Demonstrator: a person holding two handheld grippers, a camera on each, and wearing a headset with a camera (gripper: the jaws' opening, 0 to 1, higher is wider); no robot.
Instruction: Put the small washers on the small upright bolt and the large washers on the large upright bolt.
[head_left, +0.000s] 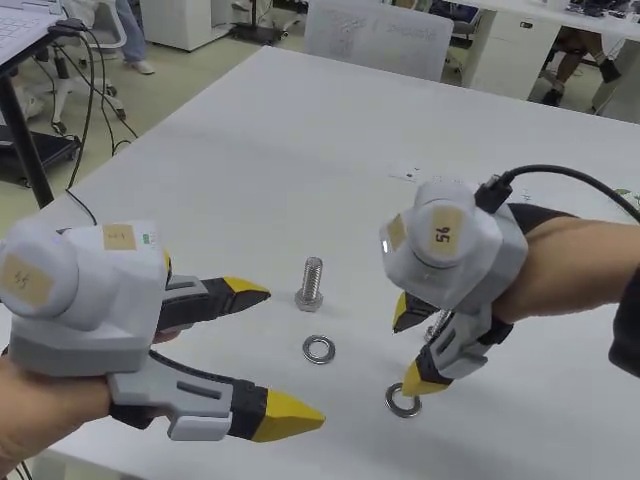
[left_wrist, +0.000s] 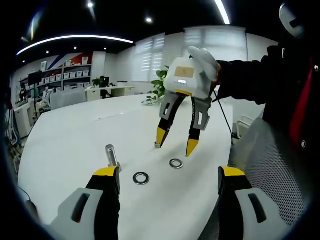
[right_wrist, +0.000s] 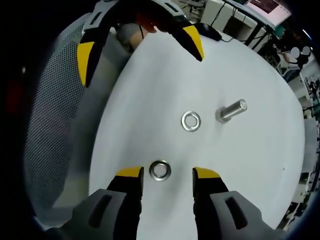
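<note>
1. in the head view, a white table (head_left: 300, 150) takes up most of the frame.
2. the left gripper (head_left: 270, 352) enters from the lower left and lies on its side. its two yellow-tipped jaws are spread wide with nothing between them: released.
3. the right gripper (head_left: 408, 350) enters from the right edge and points down at the table. its jaws are apart and grip nothing: released.
4. the bolt (head_left: 311, 283) stands upright at the centre of the frame, threads up, between the two grippers and apart from both.
5. the centre washer (head_left: 318, 349) lies flat on the table just below the bolt in the frame, near it but not touching.
6. the right washer (head_left: 403, 402) lies flat at the lower centre-right, at the right gripper's lower tip. i cannot tell whether they touch.
7. in the right gripper view, the right washer sits between that gripper's tips at the lower centre, nearer the left-hand tip.
8. in the left gripper view, the bolt is at the lower left and both washers lie to its right.
</note>
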